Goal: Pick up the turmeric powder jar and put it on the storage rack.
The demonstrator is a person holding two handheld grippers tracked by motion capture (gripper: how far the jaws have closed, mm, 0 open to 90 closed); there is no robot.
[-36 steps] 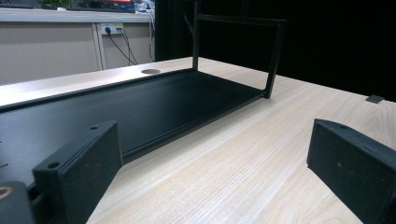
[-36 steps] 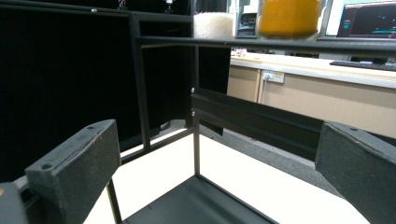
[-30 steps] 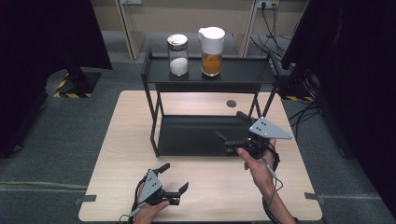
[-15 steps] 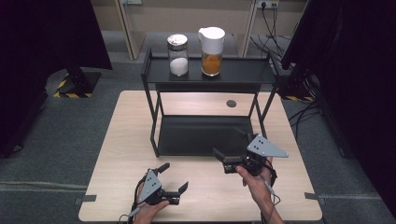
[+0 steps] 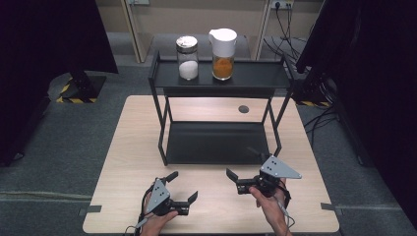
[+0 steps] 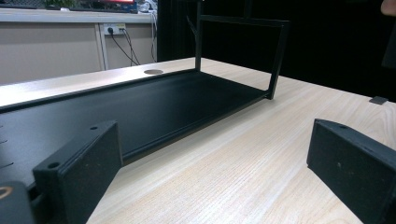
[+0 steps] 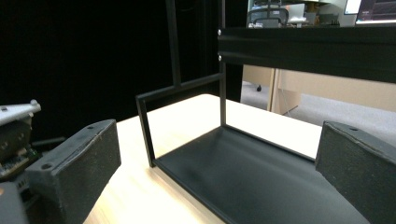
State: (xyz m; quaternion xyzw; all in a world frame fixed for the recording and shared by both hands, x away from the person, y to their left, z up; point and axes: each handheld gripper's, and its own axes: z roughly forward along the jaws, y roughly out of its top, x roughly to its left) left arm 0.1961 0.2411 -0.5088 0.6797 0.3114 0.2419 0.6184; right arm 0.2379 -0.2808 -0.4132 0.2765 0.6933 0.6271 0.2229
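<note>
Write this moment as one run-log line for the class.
left claw: open, empty | right claw: open, empty | both over table, before rack | jars on top shelf

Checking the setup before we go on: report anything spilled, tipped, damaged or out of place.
Nothing stands out. The glass jar and white-lidded pitcher stand upright on the black rack's top shelf, no spill shows, and both tongs, left and right, are open over the table.

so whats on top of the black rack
Two containers stand side by side on the top shelf: a glass jar part-filled with something white, and a white-lidded pitcher holding something orange. The lower shelf below looks bare; its back strip is covered by the top shelf.
</note>
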